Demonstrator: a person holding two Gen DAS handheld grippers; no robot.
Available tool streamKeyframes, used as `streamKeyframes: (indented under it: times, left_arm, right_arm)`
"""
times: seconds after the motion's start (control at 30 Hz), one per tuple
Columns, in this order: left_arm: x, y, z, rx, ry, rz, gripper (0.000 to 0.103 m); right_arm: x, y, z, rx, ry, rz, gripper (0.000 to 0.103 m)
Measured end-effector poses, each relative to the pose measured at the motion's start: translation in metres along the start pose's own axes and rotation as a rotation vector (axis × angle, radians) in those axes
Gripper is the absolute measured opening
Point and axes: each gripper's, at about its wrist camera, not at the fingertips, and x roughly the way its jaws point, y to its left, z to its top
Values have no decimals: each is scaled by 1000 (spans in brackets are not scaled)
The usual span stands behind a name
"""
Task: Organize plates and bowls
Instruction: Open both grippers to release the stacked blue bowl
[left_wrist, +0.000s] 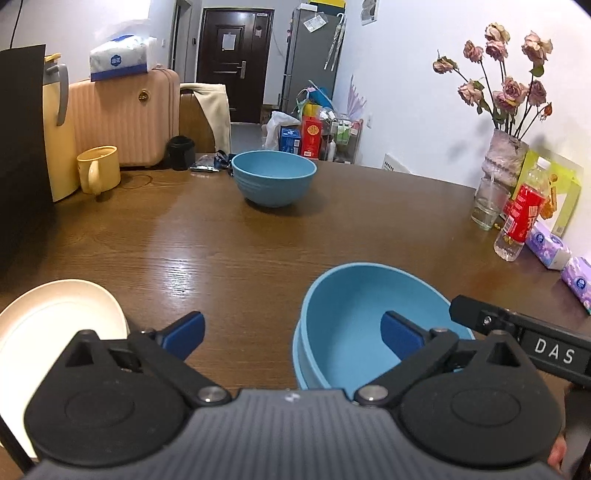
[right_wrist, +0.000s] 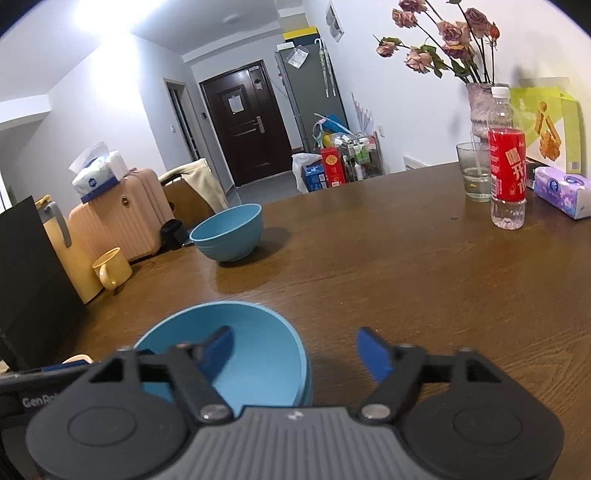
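Two nested blue bowls (left_wrist: 351, 314) (right_wrist: 258, 354) stand near the front of the wooden table (left_wrist: 229, 251). My left gripper (left_wrist: 293, 336) is open; its right finger (left_wrist: 400, 338) hangs inside the bowls and its left finger (left_wrist: 184, 334) outside, with the bowls' left rim between them, untouched. My right gripper (right_wrist: 295, 352) is open too, straddling the bowls' right rim, with its left finger (right_wrist: 218, 350) inside; part of it shows in the left wrist view (left_wrist: 517, 332). A single blue bowl (left_wrist: 273, 181) (right_wrist: 229, 236) sits farther back. A white plate (left_wrist: 55, 325) lies at the front left.
A yellow mug (left_wrist: 98, 168) (right_wrist: 110, 271), a yellow jug (left_wrist: 55, 129) and a black box (left_wrist: 22, 155) stand at the left. A vase of dried roses (left_wrist: 504, 158), a glass (right_wrist: 472, 175), a red-labelled bottle (right_wrist: 506, 173) and tissue packs (right_wrist: 561, 190) line the right edge.
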Motion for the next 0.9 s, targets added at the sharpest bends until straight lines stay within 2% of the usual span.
streamKeyframes:
  times: [0.17,0.2,0.9]
  left_arm:
    - [-1,6,5,-12,-3,13,103]
    - [-2,8,6,-13,-5,16,103]
    - [-3,28,42,-27,-20,58,103]
  right_arm:
    - [-1,-3,6,5,-5,0,102]
    - [-1,-3,7,3,-8,0,103]
    - [13,3,45,-12,1,16,103]
